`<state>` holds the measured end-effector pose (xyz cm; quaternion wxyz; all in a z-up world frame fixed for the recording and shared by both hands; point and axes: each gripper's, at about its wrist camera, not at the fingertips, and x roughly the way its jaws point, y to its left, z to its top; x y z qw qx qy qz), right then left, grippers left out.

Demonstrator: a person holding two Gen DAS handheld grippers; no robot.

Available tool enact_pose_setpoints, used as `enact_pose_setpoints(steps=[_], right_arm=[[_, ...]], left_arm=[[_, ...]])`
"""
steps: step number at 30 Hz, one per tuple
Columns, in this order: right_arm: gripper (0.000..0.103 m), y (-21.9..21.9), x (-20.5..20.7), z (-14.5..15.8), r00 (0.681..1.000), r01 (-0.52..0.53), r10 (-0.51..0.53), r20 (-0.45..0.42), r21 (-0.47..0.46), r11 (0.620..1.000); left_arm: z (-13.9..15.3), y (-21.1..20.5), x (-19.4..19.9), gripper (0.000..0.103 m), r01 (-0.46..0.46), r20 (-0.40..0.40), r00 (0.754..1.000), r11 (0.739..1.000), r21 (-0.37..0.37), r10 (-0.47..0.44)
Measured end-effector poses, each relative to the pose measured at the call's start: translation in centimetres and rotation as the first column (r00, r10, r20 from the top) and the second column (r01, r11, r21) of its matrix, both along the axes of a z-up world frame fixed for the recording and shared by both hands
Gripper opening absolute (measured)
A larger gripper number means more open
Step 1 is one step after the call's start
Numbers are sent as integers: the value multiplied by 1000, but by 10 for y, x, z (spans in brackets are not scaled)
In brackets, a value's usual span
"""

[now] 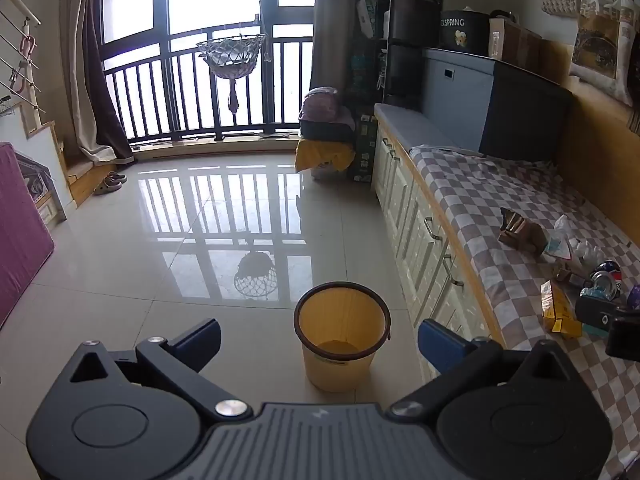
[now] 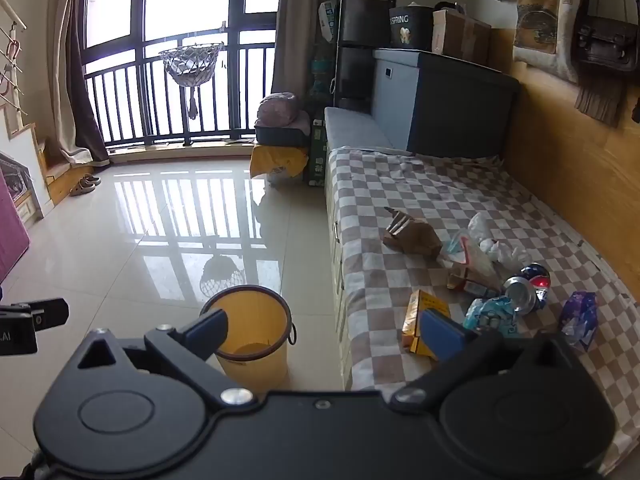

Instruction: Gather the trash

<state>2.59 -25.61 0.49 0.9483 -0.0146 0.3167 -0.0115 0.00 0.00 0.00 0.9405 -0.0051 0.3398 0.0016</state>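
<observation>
1. Fingers of the left gripper (image 1: 319, 336) stand spread wide with nothing between them, pointing down over the glossy tiled floor (image 1: 160, 264).
2. Seen between those fingers, the yellow waste bin (image 1: 342, 340) stands upright on the floor, just beside the white cabinet front (image 1: 416, 232) of the bench; only its bare bottom shows inside.
3. Fingers of the right gripper (image 2: 326, 330) are likewise released and wide apart, holding nothing; the left one overlaps the bin's rim in the view and the right one overlaps the bench.
4. Trash lies scattered on the checkered cloth (image 2: 400, 184) covering the bench top: a crumpled brown paper bag (image 2: 412, 234) farthest away, then clear plastic wrapping and white tissue (image 2: 486, 242).
5. Nearer lie a crushed drink can (image 2: 524, 290), a crumpled blue wrapper (image 2: 490, 314), a purple packet (image 2: 580, 316) and a yellow carton (image 2: 418, 316), the carton partly behind the right finger.
6. From the left wrist view, the right gripper's tip shows at the right edge, near the yellow carton (image 1: 560, 314).
7. Beyond the floor, a net basket (image 1: 232, 54) hangs before the railed window.
</observation>
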Motion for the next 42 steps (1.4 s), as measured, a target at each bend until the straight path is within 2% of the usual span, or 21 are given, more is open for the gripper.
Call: enact_pose_setpoints(steps=[42], right_arm=[[103,-3,1,-1,1000,6,-6,-1,-9,1000]], left_arm=[[0,0,0,103,0,-1,1000,1000,2,0]])
